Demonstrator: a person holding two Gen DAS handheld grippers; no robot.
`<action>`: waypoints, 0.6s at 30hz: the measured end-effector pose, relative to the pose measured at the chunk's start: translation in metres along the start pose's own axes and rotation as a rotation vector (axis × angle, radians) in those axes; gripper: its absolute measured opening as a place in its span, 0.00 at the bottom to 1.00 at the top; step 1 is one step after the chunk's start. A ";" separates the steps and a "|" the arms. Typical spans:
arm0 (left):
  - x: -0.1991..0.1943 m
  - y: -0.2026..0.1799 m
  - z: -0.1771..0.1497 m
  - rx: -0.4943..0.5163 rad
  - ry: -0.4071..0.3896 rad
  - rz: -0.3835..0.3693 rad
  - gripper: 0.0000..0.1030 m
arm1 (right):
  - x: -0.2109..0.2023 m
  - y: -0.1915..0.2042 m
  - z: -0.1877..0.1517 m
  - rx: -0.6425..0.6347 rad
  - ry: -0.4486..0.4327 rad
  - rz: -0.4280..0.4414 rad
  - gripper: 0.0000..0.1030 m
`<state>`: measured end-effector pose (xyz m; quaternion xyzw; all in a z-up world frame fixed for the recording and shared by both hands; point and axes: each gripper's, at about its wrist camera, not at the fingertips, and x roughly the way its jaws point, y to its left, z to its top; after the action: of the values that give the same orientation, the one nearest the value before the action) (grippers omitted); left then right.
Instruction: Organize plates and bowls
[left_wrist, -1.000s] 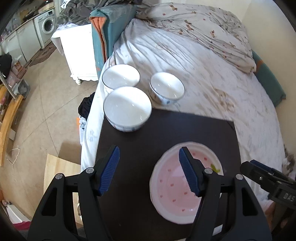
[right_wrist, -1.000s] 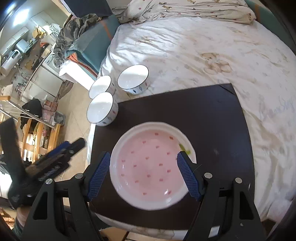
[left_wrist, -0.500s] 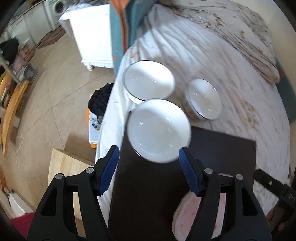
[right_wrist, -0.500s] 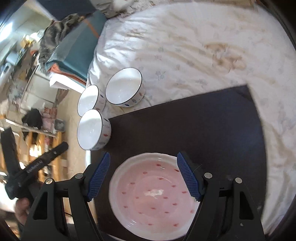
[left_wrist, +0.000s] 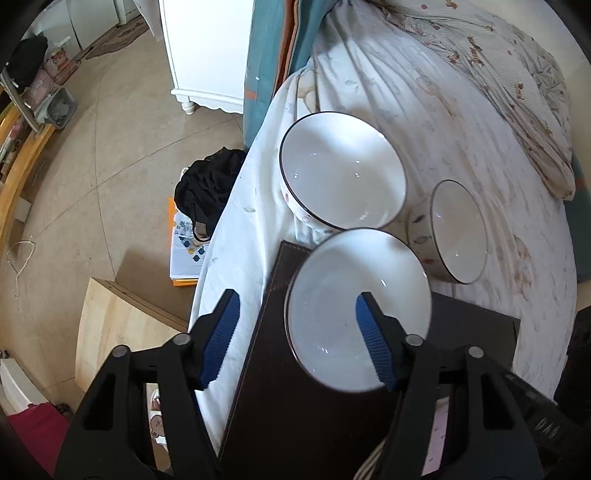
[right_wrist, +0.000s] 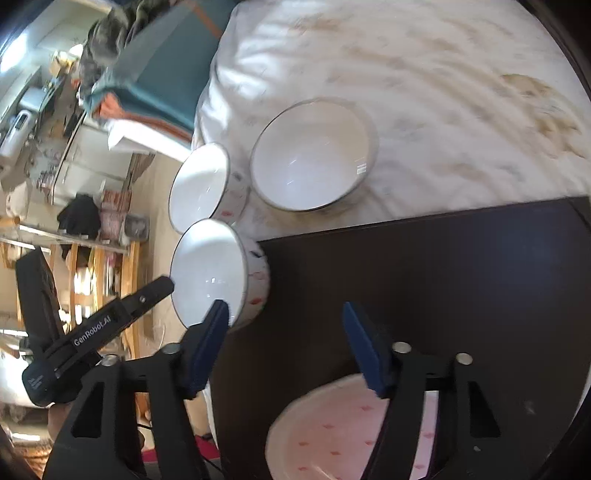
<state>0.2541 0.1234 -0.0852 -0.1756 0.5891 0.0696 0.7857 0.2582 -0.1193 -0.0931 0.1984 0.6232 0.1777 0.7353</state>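
Three white bowls with dark rims sit at the bed's edge. The nearest bowl (left_wrist: 356, 308) (right_wrist: 210, 273) rests on the corner of a dark board (left_wrist: 303, 424) (right_wrist: 443, 277). Behind it on the sheet are a second bowl (left_wrist: 341, 170) (right_wrist: 199, 184) and a third bowl (left_wrist: 458, 230) (right_wrist: 314, 155). My left gripper (left_wrist: 295, 338) hovers over the nearest bowl's left rim, one finger above its inside. Its jaws are closing and no pad touches the bowl. My right gripper (right_wrist: 286, 343) is above bare board with jaws closing on nothing. The pink dotted plate (right_wrist: 351, 424) lies just below it.
The bed sheet (left_wrist: 388, 92) runs on behind the bowls, with a rumpled quilt (left_wrist: 498, 74) at the far right. Left of the bed are folded teal blankets (left_wrist: 273, 55), a white cabinet (left_wrist: 207, 55), black cloth on the floor (left_wrist: 207, 184) and a wooden panel (left_wrist: 122, 332).
Both grippers moved down and towards the bowls, which now look much larger. The pink plate slid to the bottom of both views. Both pairs of jaws stand narrower.
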 end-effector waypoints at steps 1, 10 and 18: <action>0.004 0.000 0.001 0.003 0.007 0.001 0.47 | 0.008 0.005 0.001 -0.010 0.008 -0.001 0.51; 0.029 -0.006 0.004 0.066 0.067 0.000 0.18 | 0.052 0.018 0.009 -0.021 0.049 -0.004 0.24; 0.049 -0.009 0.002 0.102 0.101 0.039 0.11 | 0.064 0.017 0.006 -0.034 0.061 -0.031 0.22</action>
<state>0.2734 0.1115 -0.1293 -0.1271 0.6339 0.0457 0.7615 0.2745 -0.0723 -0.1376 0.1708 0.6454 0.1828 0.7218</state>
